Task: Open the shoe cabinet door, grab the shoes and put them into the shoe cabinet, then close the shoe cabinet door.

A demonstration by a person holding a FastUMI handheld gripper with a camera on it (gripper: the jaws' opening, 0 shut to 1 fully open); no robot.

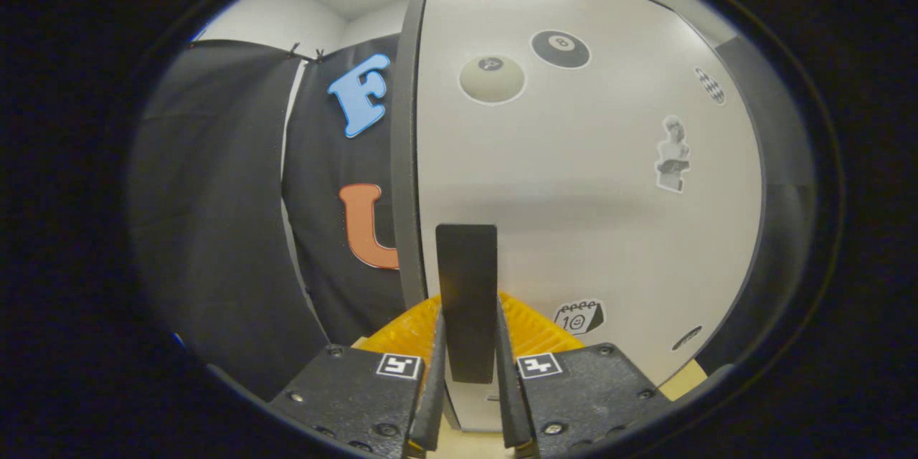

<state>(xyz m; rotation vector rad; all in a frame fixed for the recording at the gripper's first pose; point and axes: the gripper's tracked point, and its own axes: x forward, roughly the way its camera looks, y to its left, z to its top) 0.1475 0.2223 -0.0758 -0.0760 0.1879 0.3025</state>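
- Black cloth (215,215) hangs as the booth's wall on the far left, with a pale wall (287,14) and ceiling showing above its top edge; two small clips pinch the cloth where two panels meet.
- Next to the right comes the shoe cabinet door (574,179), a big pale panel with a dark grey rim, standing upright just ahead of the fingers. Its left edge sits in front of the cloth.
- On the door's lower left, close to that edge, a dark upright handle (466,294) juts out as a flat rectangular bar.
- Gripper (467,366): its two fingers rise on either side of the lower part of the handle, one on the left face and one on the right, closed in tight against it, so the claw looks clamped on the handle.
- Behind the fingers a ribbed yellow part of the gripper shows on both sides of the handle, and a small square black-and-white marker sits on each finger block.
- Stickers dot the door further right: a cream ball sticker (492,79) and a black ball sticker (560,49) near the top, a small bust sticker (673,155) at mid height toward the right edge, a chequered one above it, and a calendar sticker (579,317) low down, just right of the handle.
- Beyond the door's right rim lies a dark grey surface, too shadowed to tell what it is.
- A strip of light wooden surface (685,380) shows under the door's lower right corner and between the finger bases.
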